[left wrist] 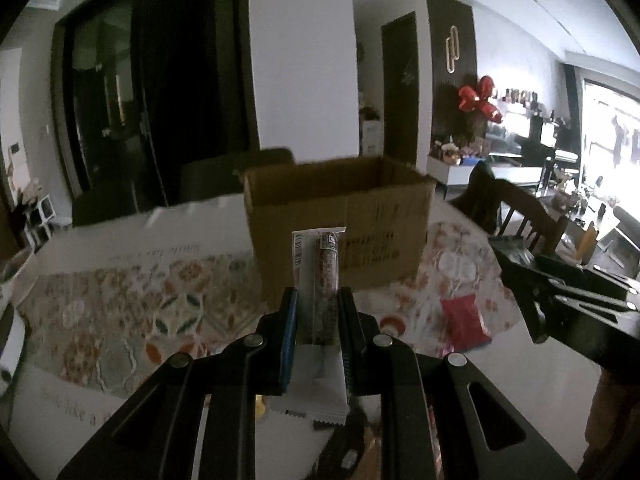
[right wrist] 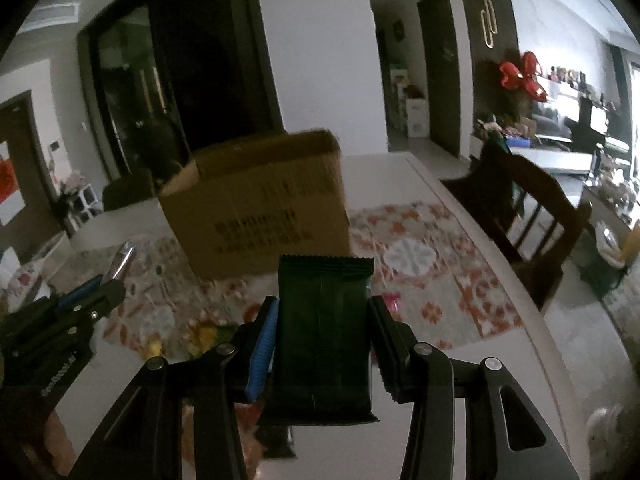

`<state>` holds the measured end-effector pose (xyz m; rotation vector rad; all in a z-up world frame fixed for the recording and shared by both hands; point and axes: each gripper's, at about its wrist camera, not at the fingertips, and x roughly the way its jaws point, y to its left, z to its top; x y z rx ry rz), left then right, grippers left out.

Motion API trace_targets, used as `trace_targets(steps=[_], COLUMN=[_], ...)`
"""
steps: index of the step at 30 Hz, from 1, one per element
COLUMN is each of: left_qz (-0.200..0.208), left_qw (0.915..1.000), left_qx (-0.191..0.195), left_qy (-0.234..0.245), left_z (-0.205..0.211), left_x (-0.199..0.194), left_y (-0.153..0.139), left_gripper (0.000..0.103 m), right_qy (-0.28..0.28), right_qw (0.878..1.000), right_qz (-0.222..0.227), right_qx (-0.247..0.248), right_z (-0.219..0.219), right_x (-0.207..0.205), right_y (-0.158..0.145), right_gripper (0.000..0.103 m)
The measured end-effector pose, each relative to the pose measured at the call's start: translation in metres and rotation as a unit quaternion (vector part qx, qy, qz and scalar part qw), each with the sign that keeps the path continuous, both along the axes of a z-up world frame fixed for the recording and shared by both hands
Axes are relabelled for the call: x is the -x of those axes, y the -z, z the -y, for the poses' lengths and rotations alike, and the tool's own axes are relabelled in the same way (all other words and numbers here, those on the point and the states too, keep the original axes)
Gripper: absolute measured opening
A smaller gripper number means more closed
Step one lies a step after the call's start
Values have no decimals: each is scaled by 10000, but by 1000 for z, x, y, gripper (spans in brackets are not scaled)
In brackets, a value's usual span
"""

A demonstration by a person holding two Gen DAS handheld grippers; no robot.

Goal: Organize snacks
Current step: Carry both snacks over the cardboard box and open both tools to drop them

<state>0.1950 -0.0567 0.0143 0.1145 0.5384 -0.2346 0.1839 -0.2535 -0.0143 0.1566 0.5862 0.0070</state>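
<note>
Left tool (left wrist: 318,312) is clamped on a clear-wrapped sausage stick (left wrist: 326,276) standing upright between its fingers, white wrapper end toward the camera. Right tool (right wrist: 322,322) grips a dark green snack pack (right wrist: 323,336), also upright. Open cardboard box (left wrist: 340,220) sits on the desk (left wrist: 500,364) at 12 o'clock from both tools; a red packet (left wrist: 464,322) lies on the floral mat (left wrist: 120,312) at 3 o'clock from the left tool.

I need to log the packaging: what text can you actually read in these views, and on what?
Box: dark printed lines, too blurred to read.
Sausage stick in left gripper: barcode and label, unreadable.
Tablecloth: cursive script, not legible.
Green packet in right gripper: no text visible.
</note>
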Motion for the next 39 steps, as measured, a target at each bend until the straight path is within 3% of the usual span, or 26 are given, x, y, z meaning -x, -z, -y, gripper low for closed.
trace_targets(steps=[8, 16, 26, 34, 39], left_qz=[160, 92, -424, -1173, -1332], left_qw=[9998, 9998, 9989, 9927, 9909], left_qx=[83, 34, 90, 222, 71], left_qy=[119, 178, 199, 183, 178], left_z=[2, 4, 11, 16, 21], left_x=[-32, -79, -155, -210, -226], left_y=[-33, -54, -57, -34, -22], left_gripper=[20, 20, 20, 21, 28], right_qy=[-277, -583, -722, -683, -676], right_qw=[9983, 9966, 9969, 9964, 9960], right_qz=[500, 534, 181, -315, -525], right_qx=[57, -219, -237, -389, -258], right_z=[-1, -4, -1, -1, -7], right_x=[-30, -78, -153, -205, -224], right_y=[-44, -62, -66, -52, -42], right_gripper=[46, 46, 46, 46, 47])
